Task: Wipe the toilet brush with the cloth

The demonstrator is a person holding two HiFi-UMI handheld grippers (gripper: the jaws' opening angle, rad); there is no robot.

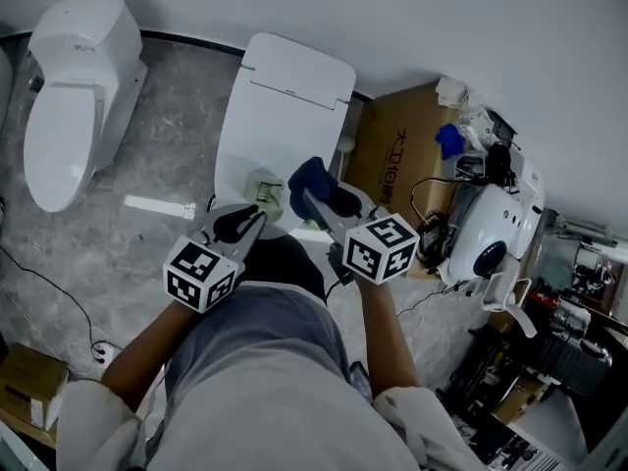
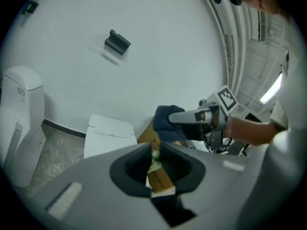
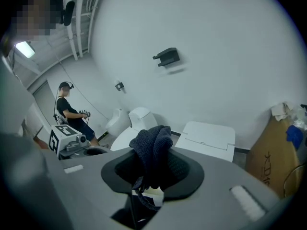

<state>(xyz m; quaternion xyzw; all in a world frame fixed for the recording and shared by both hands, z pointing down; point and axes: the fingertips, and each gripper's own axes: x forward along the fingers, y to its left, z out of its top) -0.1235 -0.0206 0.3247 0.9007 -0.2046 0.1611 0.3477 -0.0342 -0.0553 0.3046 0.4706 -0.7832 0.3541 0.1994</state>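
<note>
Dark blue knitted cloth [image 3: 152, 153]: bunched and pinched in the right gripper [image 1: 314, 202], whose jaws are closed firmly on it. Most of the fabric stands up past the jaw tips, and a loose end hangs below them.

Toilet brush [image 1: 263, 191]: a pale green and cream piece clamped in the left gripper [image 1: 253, 216]. The jaws are closed, with nothing but the brush between them. It pokes out forward of the tips and sits in the air above the nearer toilet, just left of the cloth. Whether brush and cloth touch cannot be told.

Grippers: both are held out in front of the person's chest, side by side, tips angled toward each other. Each carries its marker cube near the wrist.

Closed-lid toilet [image 1: 285, 106]: white, directly under the two grippers, its back to the wall.

Second toilet [image 1: 74, 96]: white, lid down, well to the left on the grey marbled floor [image 1: 167, 155].

White rod-like item [image 1: 157, 206]: lies flat on the floor between the two toilets.

Cardboard box [image 1: 402, 150]: brown with printed lettering, beside the closed-lid toilet at the wall.

White equipment [image 1: 486, 238]: a rounded housing with cables, right of the box.

Wall bracket [image 3: 168, 56]: dark, fixed high on the white wall.

Second person [image 3: 69, 111]: stands far back in the right gripper view.
</note>
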